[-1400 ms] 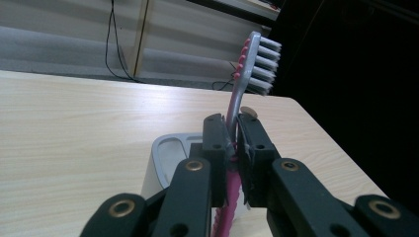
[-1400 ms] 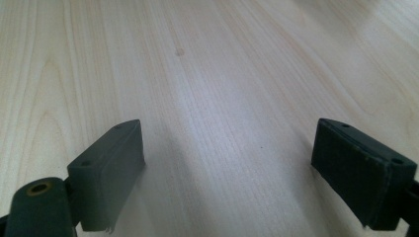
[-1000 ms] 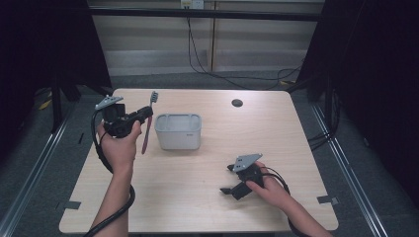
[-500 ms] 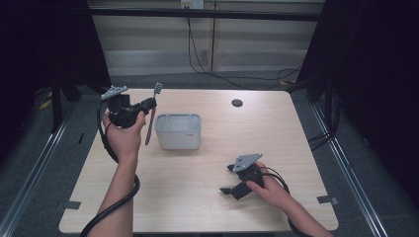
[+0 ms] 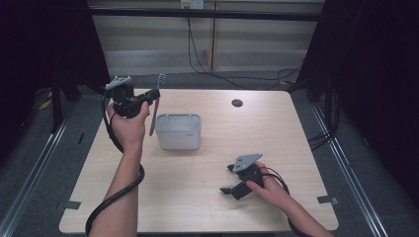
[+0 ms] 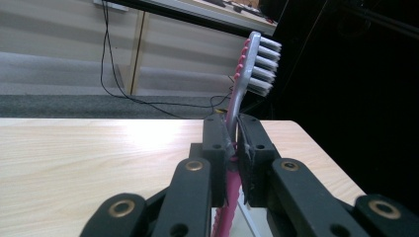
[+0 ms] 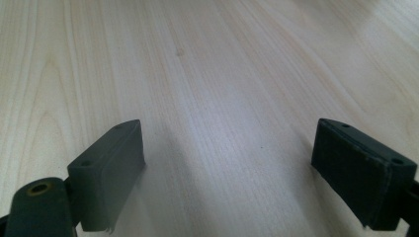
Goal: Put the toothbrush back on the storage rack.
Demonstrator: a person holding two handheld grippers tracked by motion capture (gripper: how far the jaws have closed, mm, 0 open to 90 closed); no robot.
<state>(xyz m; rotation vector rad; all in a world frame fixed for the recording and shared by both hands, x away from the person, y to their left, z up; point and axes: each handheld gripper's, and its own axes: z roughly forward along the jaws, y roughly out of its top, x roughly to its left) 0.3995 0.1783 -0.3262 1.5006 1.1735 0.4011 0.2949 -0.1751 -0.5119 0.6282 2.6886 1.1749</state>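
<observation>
High view: the left hand-held gripper [image 5: 154,95] is clamped on a pink toothbrush [image 5: 155,106], held upright above the surface [image 5: 207,197] at about ten o'clock, bristles up, just beside a grey rectangular container [image 5: 179,131]. A small mark on the container's front is too faint to read. The right hand-held gripper [image 5: 228,179] rests at five o'clock, jaws apart with nothing between them. The toothbrush's lower handle is cut off in the left gripper view.

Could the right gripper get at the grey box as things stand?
Probably yes. The right gripper rests open on the table, and only bare wood lies between it and the box. The left gripper holds the toothbrush at the box's far side.
</observation>
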